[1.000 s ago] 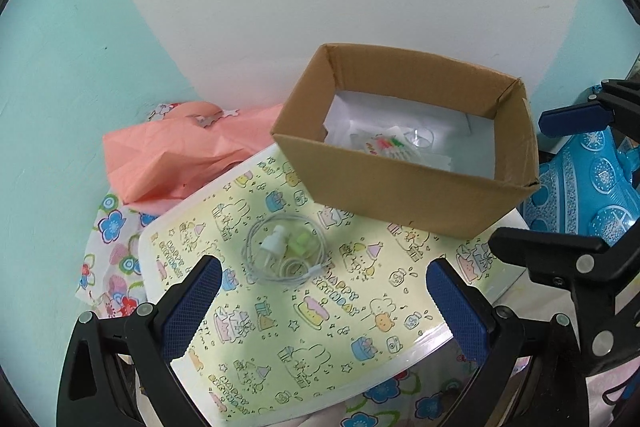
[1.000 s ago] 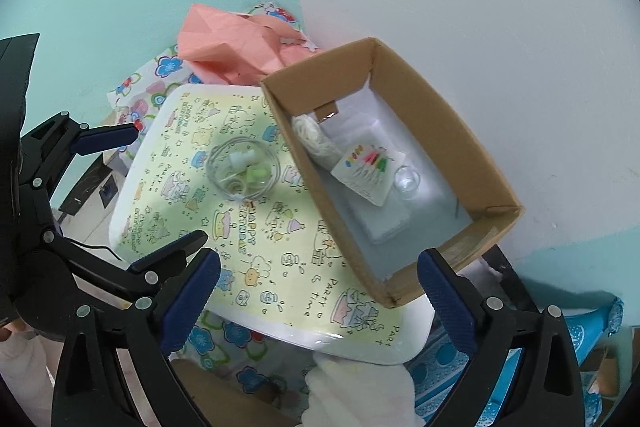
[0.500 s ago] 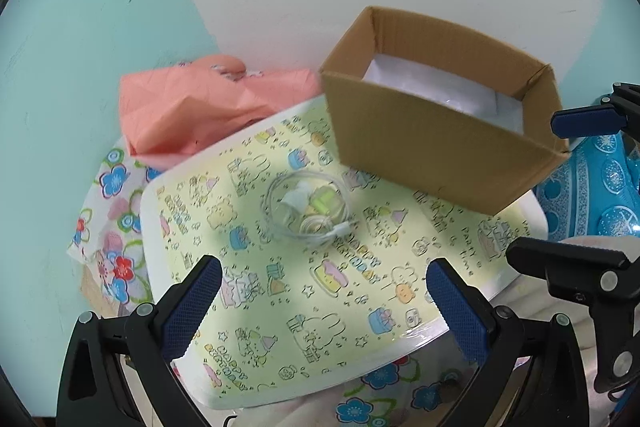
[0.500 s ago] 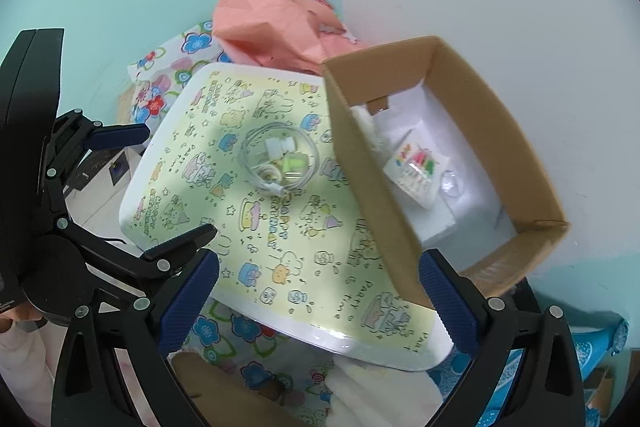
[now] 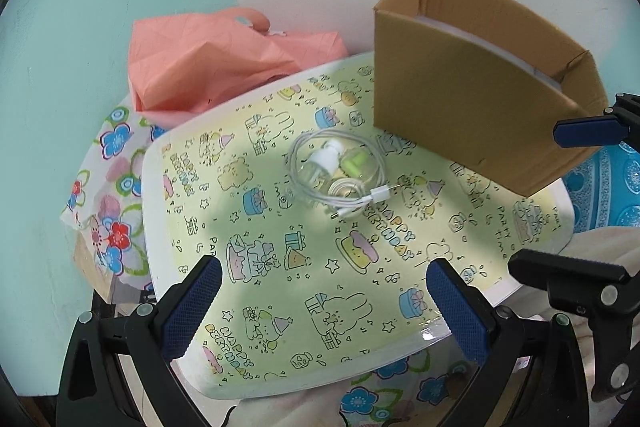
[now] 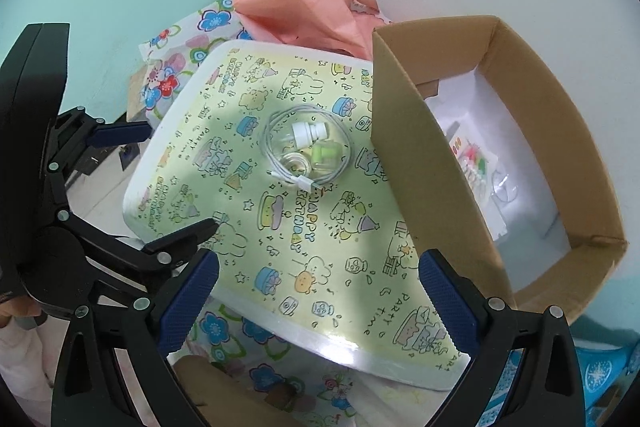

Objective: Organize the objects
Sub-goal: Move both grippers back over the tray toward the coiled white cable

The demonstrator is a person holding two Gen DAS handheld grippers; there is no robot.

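A coiled white cable [image 5: 370,194] lies on the yellow patterned tabletop [image 5: 280,287], around a small clear bottle with a white cap [image 5: 326,157] and a pale green piece [image 5: 354,163]. The pile also shows in the right wrist view [image 6: 308,147]. A brown cardboard box [image 5: 472,99] stands right of the pile; the right wrist view shows it [image 6: 420,163] holding a candle packet [image 6: 474,159]. My left gripper [image 5: 324,307] is open and empty, low before the pile. My right gripper [image 6: 320,299] is open and empty, near the table's front edge.
A crumpled pink paper bag [image 5: 208,63] lies behind the table against the wall. A flowered cloth [image 5: 112,187] hangs off the left side. A blue patterned item [image 5: 608,183] sits at the right. The left gripper's frame [image 6: 60,207] is at the left in the right wrist view.
Both grippers have moved closer and lower toward the table. The cable pile sits further right in the left wrist view and the box has shifted right. Both jaws stayed open.
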